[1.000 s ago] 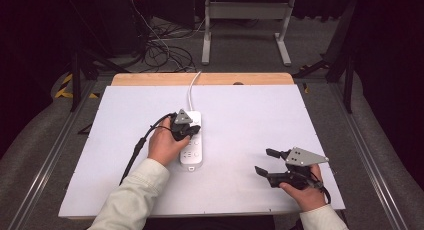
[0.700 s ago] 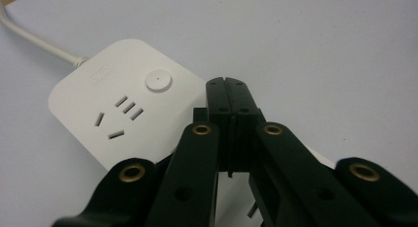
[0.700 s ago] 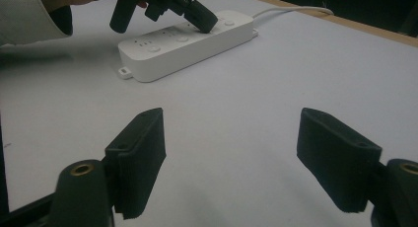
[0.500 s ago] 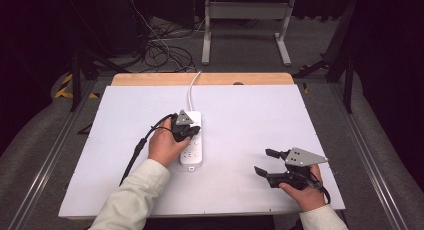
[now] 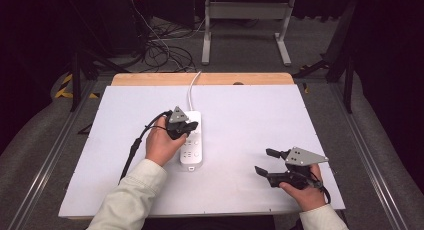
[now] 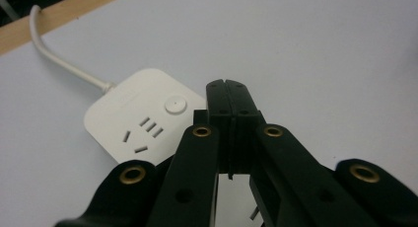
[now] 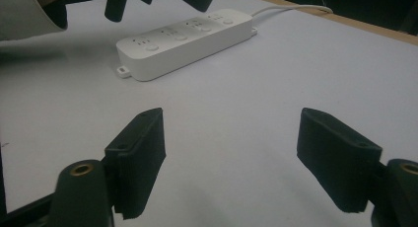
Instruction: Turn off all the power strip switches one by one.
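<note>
A dark room with cables and a metal stand on the floor lies beyond a white-topped bench (image 5: 250, 120) whose far edge is a bare wooden strip (image 5: 150, 79).

The long white plastic power strip with round buttons (image 5: 192, 155) lies directly under and just ahead of the left claw (image 5: 186, 129). Its white cord (image 5: 191, 90) runs away from that claw and off the far edge. In the left gripper view the left claw (image 6: 227, 89) has its jaws pressed together with the pads meeting. I cannot tell whether anything is pinched lower down. The strip's end socket and button (image 6: 143, 113) sit just to the left of the tips. A closed tip held this low over the strip looks suited to pressing a button or a socket, though contact cannot be made out.

The right claw (image 5: 264, 161) rests well apart from the strip, near the bench's near right corner. Its jaws are spread wide and hold nothing. It looks parked out of the working hand's way. From the right claw (image 7: 236, 153), the strip (image 7: 187, 39) lies far ahead and slightly left, with bare white surface between.

There is open room on every side of the left claw. Behind the right claw the near edge is close, so it has little room to draw back.
</note>
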